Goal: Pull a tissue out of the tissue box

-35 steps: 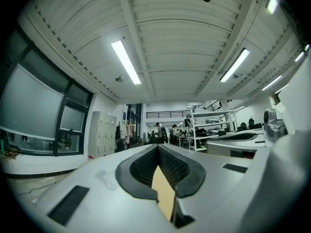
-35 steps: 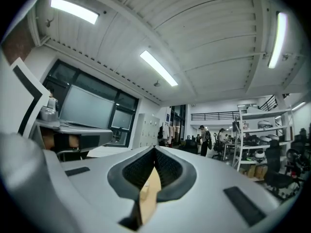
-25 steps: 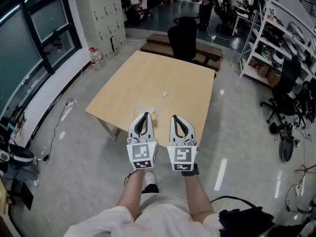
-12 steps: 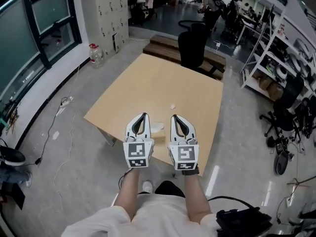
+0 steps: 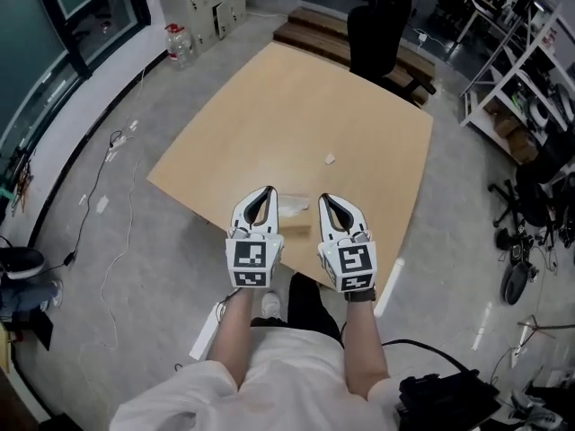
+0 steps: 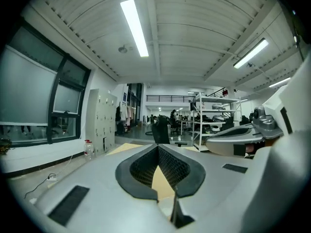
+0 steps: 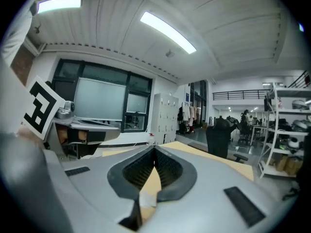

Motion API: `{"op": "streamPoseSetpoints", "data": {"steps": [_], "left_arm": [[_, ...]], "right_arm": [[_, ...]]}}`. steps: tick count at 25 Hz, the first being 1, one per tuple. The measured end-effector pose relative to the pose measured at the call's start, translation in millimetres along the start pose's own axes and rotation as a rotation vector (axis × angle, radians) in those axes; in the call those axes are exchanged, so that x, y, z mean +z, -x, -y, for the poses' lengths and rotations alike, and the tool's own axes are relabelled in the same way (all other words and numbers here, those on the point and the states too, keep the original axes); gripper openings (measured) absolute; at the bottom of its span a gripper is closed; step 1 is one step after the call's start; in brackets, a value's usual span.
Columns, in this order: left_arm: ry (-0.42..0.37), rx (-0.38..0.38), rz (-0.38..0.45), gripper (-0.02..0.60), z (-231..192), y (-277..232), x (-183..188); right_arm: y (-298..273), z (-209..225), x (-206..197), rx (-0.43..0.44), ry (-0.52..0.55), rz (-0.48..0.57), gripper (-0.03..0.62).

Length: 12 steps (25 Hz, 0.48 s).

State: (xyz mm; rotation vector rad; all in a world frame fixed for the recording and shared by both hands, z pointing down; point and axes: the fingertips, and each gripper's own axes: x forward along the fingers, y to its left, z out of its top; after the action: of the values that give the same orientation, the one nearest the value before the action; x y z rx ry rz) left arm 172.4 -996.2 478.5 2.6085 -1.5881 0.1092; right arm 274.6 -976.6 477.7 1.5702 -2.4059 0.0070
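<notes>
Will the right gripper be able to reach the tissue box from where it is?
Probably yes. The tissue box sits near the front edge of the table, just left of the right gripper, with nothing between them. That gripper's jaws are shut, so they would have to open first.

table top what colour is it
Light tan, like pale wood; the table shows best in the head view.

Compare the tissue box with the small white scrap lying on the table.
The tissue box is far larger than the white scrap. The box looks tan with a white tissue on top; the scrap is plain white. The box sits by the table's near edge, seen between the left gripper and right gripper; the scrap lies farther out, towards the middle. Both rest on the table.
</notes>
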Motion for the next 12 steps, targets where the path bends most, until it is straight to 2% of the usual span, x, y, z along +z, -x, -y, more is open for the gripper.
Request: {"op": "streamPoseSetpoints", "data": {"steps": [4, 12], "left_arm": [[0.003, 0.004, -0.062, -0.012, 0.3, -30.3, -24.2], [0.024, 0.030, -0.187, -0.012, -16.6, -70.8, -84.5]], "right_arm": [[-21.5, 21.8, -35.0, 0.076, -0.046, -0.069, -0.002], [-63.7, 38.8, -111.1, 0.172, -0.029, -0.258, 0.019]]}}
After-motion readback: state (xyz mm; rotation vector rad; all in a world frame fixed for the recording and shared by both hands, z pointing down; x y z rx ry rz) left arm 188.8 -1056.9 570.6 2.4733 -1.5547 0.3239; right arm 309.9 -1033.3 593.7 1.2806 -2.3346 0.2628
